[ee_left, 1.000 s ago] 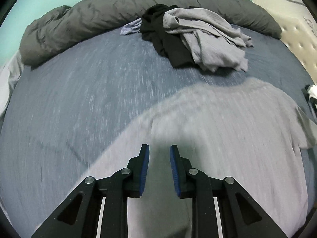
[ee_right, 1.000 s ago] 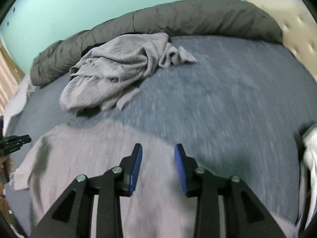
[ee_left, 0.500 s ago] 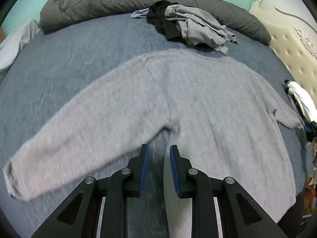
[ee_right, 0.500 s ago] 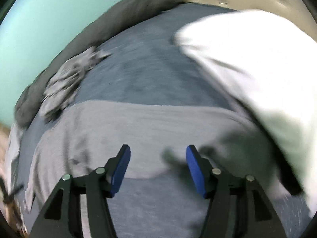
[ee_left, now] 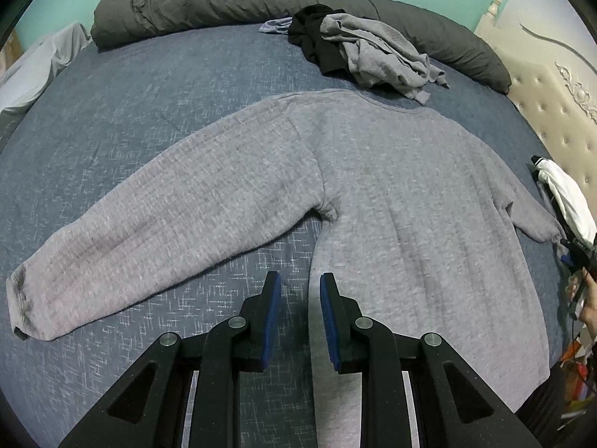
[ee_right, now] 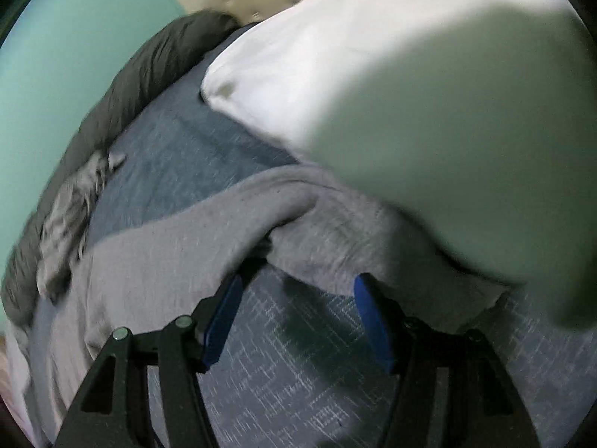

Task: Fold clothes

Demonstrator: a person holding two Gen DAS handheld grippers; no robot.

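The long-sleeved grey knit sweater [ee_left: 391,194] is now lying flat on the blue-grey bedsheet [ee_left: 156,86], ready for folding, while the right gripper [ee_right: 298,321] is opening (nothing between its jaws) beside a sleeve and the left gripper [ee_left: 296,317], narrowly parted and empty, is hovering over the hem.

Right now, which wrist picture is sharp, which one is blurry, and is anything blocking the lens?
Left wrist view: sharp, evenly lit; the flat grey knit sweater shows its ribbing, though the fisheye bows the blue-grey bedsheet. Right wrist view: motion-smeared; the sheet weave streaks, and a big out-of-focus pale blob close to the lens covers the upper right; the gripper casts soft shadows on the sheet.
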